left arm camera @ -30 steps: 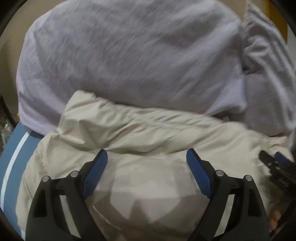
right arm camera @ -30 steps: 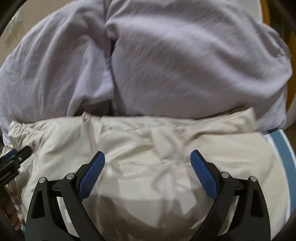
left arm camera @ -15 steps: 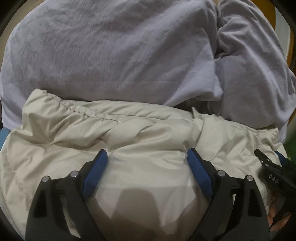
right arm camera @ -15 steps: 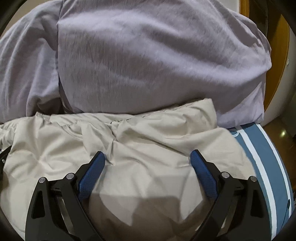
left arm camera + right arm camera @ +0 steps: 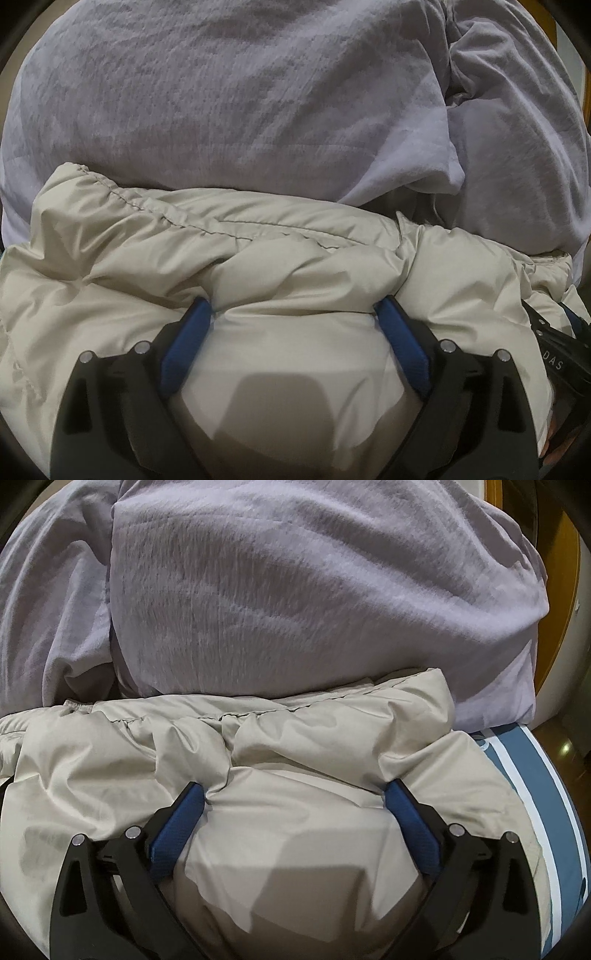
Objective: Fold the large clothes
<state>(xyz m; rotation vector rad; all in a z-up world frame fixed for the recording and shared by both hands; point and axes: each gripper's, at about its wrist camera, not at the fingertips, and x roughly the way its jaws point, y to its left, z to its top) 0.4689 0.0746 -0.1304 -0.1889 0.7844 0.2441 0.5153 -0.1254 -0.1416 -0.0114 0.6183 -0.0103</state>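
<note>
Setting: bedding all round; I am working on a bed with a blue, white-striped sheet [image 5: 532, 794] showing at the right edge, and a wooden door frame [image 5: 554, 602] beyond it.
Left claw: the left claw [image 5: 293, 308] has its jaws spread wide, and they have just been opening further; the blue pads press down into the cloth on either side of a puffed ridge without pinching it.
Right claw: the right claw [image 5: 295, 794] is the same, jaws wide apart and just opened further, tips dimpling the fabric, nothing clamped.
Task's thing: the beige padded jacket [image 5: 258, 258] lies bunched across the bed directly under both claws, its gathered seam edge [image 5: 110, 188] on the far side.
Handling: I judge it light, soft and springy, with a smooth shell that looks slippery; the filling will puff back after pressing, so a fold may not stay flat.
Where to hold: I would take the stitched hem or a seam line, where the cloth is thinner and gives a firmer bite.
Further back: a lilac duvet [image 5: 240, 103] is heaped just behind, touching the jacket.
</note>
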